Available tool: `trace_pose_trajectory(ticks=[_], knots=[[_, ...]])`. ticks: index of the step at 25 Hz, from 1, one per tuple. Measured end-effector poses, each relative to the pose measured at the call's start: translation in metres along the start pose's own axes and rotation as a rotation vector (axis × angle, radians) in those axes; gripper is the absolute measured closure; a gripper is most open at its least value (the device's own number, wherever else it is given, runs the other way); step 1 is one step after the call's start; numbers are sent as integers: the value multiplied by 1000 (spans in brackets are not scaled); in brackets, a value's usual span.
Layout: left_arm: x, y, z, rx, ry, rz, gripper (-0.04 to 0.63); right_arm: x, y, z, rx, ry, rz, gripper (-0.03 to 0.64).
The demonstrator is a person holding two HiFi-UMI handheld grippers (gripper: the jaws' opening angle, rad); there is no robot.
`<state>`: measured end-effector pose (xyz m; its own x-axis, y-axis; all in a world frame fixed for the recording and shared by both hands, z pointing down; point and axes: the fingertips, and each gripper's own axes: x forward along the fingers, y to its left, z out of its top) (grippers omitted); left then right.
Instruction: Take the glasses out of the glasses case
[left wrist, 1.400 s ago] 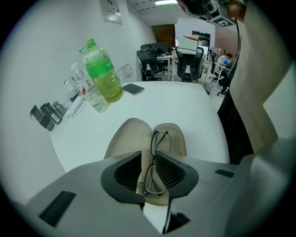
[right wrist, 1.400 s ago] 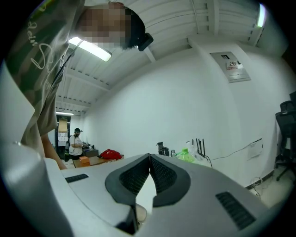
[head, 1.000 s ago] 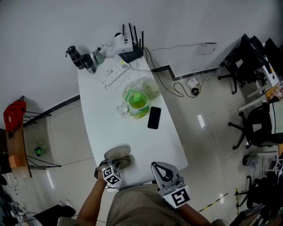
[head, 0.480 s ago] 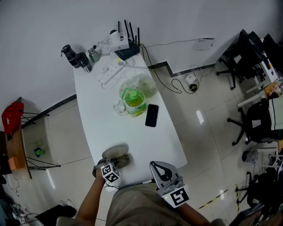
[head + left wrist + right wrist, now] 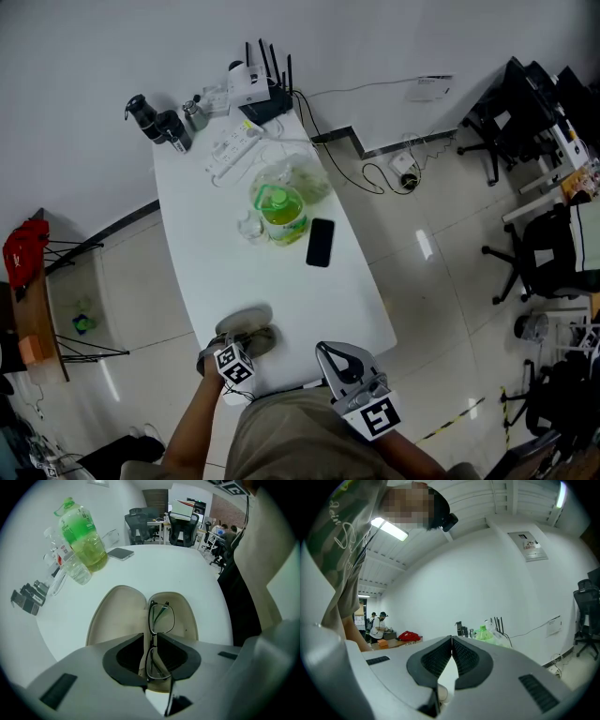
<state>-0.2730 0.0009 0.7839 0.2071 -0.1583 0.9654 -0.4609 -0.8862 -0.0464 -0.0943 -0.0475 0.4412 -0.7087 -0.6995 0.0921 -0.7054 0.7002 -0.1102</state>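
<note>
On the white table (image 5: 211, 267), two dark flasks (image 5: 157, 122) stand at the far left corner. Near the front edge lies the glasses case (image 5: 119, 616), opened flat with both pale halves facing up. The glasses (image 5: 161, 617) are in it, standing on edge along the hinge line with the far lens over the right half. The left gripper (image 5: 151, 640) reaches in over the near end of the case, its dark fingers drawn narrow and pinching the frame of the glasses about the middle, between the two lenses. Farther back, toward the middle of the table, a large bottle with a green cap (image 5: 84, 536) holds yellowish liquid, and a smaller clear bottle (image 5: 70, 566) stands just beside it. A dark phone (image 5: 319, 243) lies flat to the right of them. The right gripper (image 5: 451, 641) is held off the front edge of the table, close to the person's body, fingers pressed together with nothing between them, pointing toward the far wall.
</note>
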Motion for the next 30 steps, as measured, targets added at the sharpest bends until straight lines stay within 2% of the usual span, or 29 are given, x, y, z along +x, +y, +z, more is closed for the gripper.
trace_pose_trajectory(ticks=[6, 10, 30], knots=[[1, -4, -1, -5, 11, -16, 501, -4, -3, -2, 43, -6, -12, 606], [1, -3, 0, 11, 18, -6, 555, -8, -3, -2, 42, -12, -20, 606], [5, -12, -1, 26, 48, -20, 563, -30, -5, 0, 48, -44, -33, 606]])
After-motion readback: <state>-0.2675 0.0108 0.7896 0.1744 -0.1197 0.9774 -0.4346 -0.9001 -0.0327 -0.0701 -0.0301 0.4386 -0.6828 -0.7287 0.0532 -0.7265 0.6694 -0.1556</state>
